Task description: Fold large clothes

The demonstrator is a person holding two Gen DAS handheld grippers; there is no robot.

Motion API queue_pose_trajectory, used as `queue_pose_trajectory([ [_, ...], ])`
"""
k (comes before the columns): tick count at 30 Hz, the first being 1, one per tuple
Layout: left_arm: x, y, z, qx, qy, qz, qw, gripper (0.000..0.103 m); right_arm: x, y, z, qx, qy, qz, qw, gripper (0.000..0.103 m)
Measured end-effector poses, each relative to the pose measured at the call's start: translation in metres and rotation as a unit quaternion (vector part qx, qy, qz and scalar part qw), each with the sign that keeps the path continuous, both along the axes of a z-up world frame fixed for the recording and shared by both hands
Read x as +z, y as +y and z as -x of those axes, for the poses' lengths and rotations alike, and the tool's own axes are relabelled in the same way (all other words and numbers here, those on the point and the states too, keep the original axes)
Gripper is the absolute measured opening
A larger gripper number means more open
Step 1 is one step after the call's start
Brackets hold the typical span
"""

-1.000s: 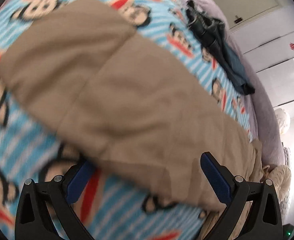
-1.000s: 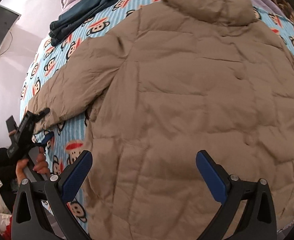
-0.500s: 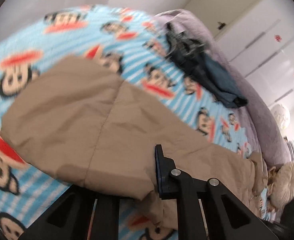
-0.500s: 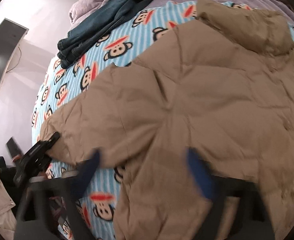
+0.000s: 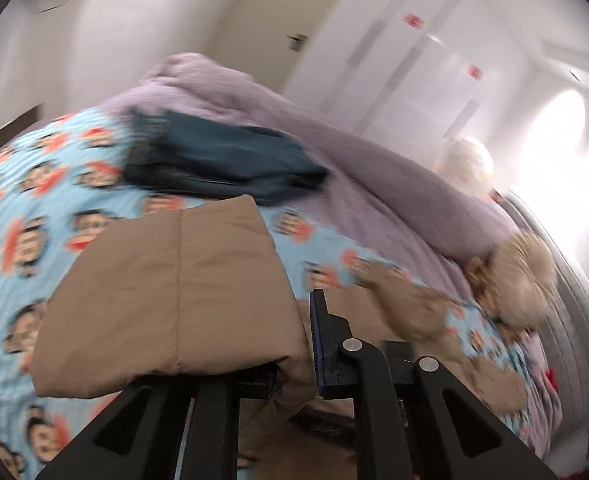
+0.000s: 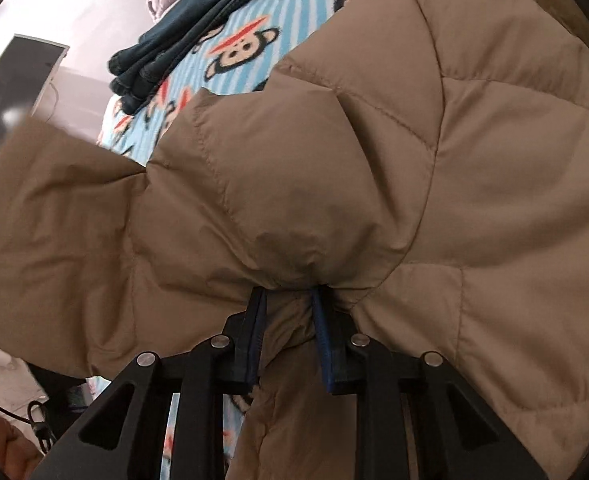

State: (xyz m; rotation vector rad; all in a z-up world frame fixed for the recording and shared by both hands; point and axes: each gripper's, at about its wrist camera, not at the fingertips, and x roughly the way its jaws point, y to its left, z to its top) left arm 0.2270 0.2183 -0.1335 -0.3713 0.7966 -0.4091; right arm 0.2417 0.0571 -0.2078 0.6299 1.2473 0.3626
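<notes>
A tan quilted jacket (image 6: 434, 184) lies back-up on the monkey-print blanket (image 5: 34, 208). My left gripper (image 5: 294, 360) is shut on the end of the jacket's sleeve (image 5: 174, 292), which hangs lifted over the blanket; the cloth hides its left finger. In the right wrist view that sleeve (image 6: 54, 220) stretches out to the left, raised off the bed. My right gripper (image 6: 288, 316) has a bunched fold of the jacket near the armpit between its blue pads (image 6: 322, 328). Its jaws are closing, and the fabric puckers around them.
Folded dark blue jeans (image 5: 222, 160) lie at the far side of the blanket, next to a heaped purple duvet (image 5: 374, 184). The jacket's fur-trimmed hood (image 5: 522, 276) is at the right. White wardrobe doors (image 5: 414, 60) stand behind. A dark screen (image 6: 10, 92) is beyond the bed.
My left gripper has shut on the sleeve end and swung it up off the blanket. My right gripper has dropped onto the jacket and drawn its jaws in on a fold.
</notes>
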Motion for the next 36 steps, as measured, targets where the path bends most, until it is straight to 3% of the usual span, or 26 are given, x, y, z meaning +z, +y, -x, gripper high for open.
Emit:
queue_pose_trajectory([
  [4, 0.007, -0.082, 0.002, -0.084, -0.006, -0.018, 0.9962, 0.015, 0.023, -0.039, 0.023, -0.016, 0.001, -0.021, 1.0, 0.026],
  [7, 0.001, -0.146, 0.008, -0.152, -0.004, -0.04, 0.9875, 0.015, 0.041, -0.103, 0.06, -0.07, -0.001, -0.004, 0.998, 0.026],
  [13, -0.067, -0.257, 0.031, -0.234, 0.026, -0.183, 0.9543, 0.016, 0.064, -0.222, 0.129, -0.17, 0.014, 0.08, 0.982, 0.027],
  [16, -0.096, -0.273, 0.045, -0.249, 0.048, -0.23, 0.9395, 0.016, 0.074, -0.258, 0.143, -0.193, 0.025, 0.102, 0.976, 0.027],
  [18, -0.103, -0.272, 0.053, -0.248, 0.049, -0.251, 0.9345, 0.016, 0.081, -0.271, 0.144, -0.198, 0.029, 0.107, 0.974, 0.027],
  [19, -0.104, -0.265, 0.056, -0.247, 0.049, -0.254, 0.9338, 0.023, 0.087, -0.276, 0.143, -0.198, 0.029, 0.109, 0.974, 0.027],
  [20, -0.103, -0.262, 0.058, -0.246, 0.049, -0.255, 0.9338, 0.037, 0.094, -0.279, 0.14, -0.195, 0.029, 0.111, 0.974, 0.028],
  [21, -0.096, -0.256, 0.061, -0.241, 0.044, -0.255, 0.9356, 0.077, 0.1, -0.281, 0.135, -0.191, 0.026, 0.115, 0.975, 0.033],
  [22, -0.088, -0.249, 0.064, -0.226, 0.031, -0.253, 0.9402, 0.095, 0.108, -0.282, 0.13, -0.185, 0.021, 0.119, 0.975, 0.045],
  [25, -0.066, -0.219, 0.076, -0.204, 0.012, -0.249, 0.9468, 0.095, 0.13, -0.276, 0.115, -0.166, -0.006, 0.14, 0.976, 0.068],
  [28, -0.047, -0.172, 0.077, -0.136, -0.007, -0.25, 0.9586, 0.095, 0.155, -0.249, 0.091, -0.124, -0.048, 0.178, 0.975, 0.083],
  [30, -0.04, -0.137, 0.067, -0.064, -0.005, -0.25, 0.9661, 0.095, 0.179, -0.224, 0.07, -0.08, -0.093, 0.219, 0.968, 0.083],
  [33, -0.051, -0.086, 0.04, 0.017, 0.057, -0.226, 0.9723, 0.095, 0.199, -0.179, 0.058, -0.018, -0.159, 0.285, 0.945, 0.086],
  [36, -0.075, -0.055, 0.021, 0.052, 0.114, -0.199, 0.9719, 0.095, 0.197, -0.107, 0.04, 0.062, -0.223, 0.382, 0.895, 0.087],
])
